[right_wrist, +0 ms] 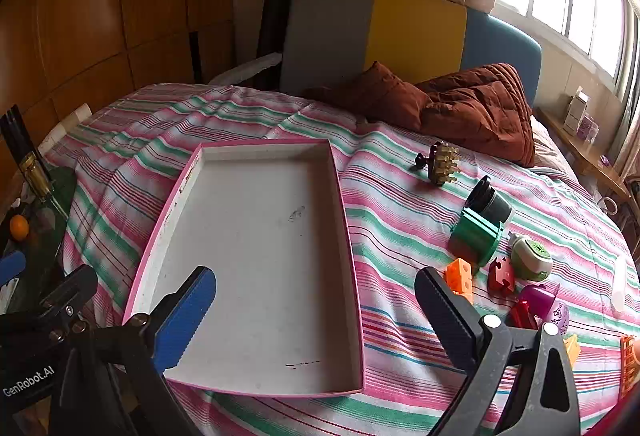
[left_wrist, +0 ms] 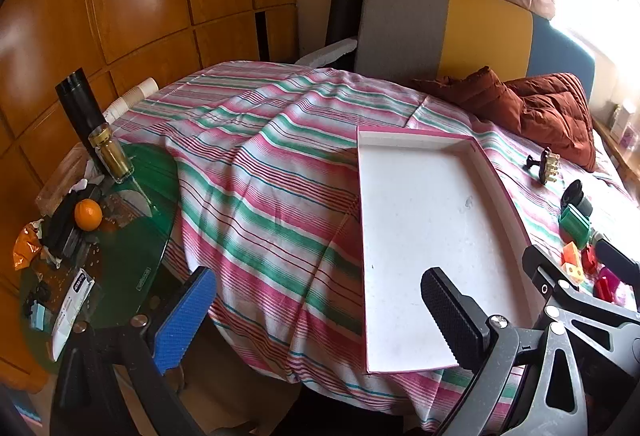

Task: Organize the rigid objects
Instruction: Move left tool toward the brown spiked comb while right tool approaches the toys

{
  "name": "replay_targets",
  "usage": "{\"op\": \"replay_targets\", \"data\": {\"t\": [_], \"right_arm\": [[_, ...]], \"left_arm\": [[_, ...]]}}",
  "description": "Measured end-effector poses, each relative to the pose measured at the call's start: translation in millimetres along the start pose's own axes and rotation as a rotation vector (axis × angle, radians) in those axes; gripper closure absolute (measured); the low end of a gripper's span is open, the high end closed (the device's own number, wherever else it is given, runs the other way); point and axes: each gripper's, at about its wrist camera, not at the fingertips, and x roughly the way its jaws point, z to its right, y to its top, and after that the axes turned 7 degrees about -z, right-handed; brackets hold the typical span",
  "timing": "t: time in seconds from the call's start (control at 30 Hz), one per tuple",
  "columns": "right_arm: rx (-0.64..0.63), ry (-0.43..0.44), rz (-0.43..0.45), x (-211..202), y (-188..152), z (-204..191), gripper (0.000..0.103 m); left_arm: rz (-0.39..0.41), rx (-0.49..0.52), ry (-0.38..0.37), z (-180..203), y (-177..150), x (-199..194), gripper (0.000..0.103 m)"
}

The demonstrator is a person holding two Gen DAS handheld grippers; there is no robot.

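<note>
- The left tongs (left_wrist: pixel 316 320) hang wide open with nothing between the pads, above the near left corner of the tray (left_wrist: pixel 420 236) and the bed's draped edge.
- The right tongs (right_wrist: pixel 316 320) are just as wide and bare, over the tray's near right rim and the striped sheet (right_wrist: pixel 400 236) beside it.
- The shallow white tray with a pink rim lies flat on the bed, its near edge close to where the sheet falls away; nothing lies in it.
- The toys lie in a loose cluster to the right of the tray, apart from it: a dark brush (right_wrist: pixel 440 162) farthest back, a black cup (right_wrist: pixel 490 202) touching a green cup (right_wrist: pixel 476 238), then an orange block (right_wrist: pixel 460 276), a red piece (right_wrist: pixel 501 276), a green-and-white ball (right_wrist: pixel 530 258) and a magenta toy (right_wrist: pixel 538 302).
- A strip of bare sheet runs between the tray's right rim and the toys.
- Left of the bed stands a crowded green glass table (left_wrist: pixel 132 236), close to the sheet's edge.
</note>
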Motion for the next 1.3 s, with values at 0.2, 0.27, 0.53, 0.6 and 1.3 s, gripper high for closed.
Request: {"op": "replay_targets", "data": {"t": [0.2,0.27,0.53,0.6,1.3], "right_arm": [[0.002,0.005,-0.007,4,-2,3,0.001],[0.005,0.005,-0.010,5,-3,5,0.001],[0.016,0.001,-0.009,5,-2,15,0.001],[0.017,0.001,-0.009,6,-2,18,0.001],[0.097,-0.091,0.037,-1,15,109,0.001]], "left_arm": [[-0.010,0.022,-0.010,4,0,1,0.000],[-0.008,0.033,-0.007,7,0,1,0.000],[0.010,0.086,0.005,18,1,-3,0.000],[0.012,0.098,0.003,20,1,-4,0.000],[-0.038,0.132,-0.201,36,0,0,0.000]]}}
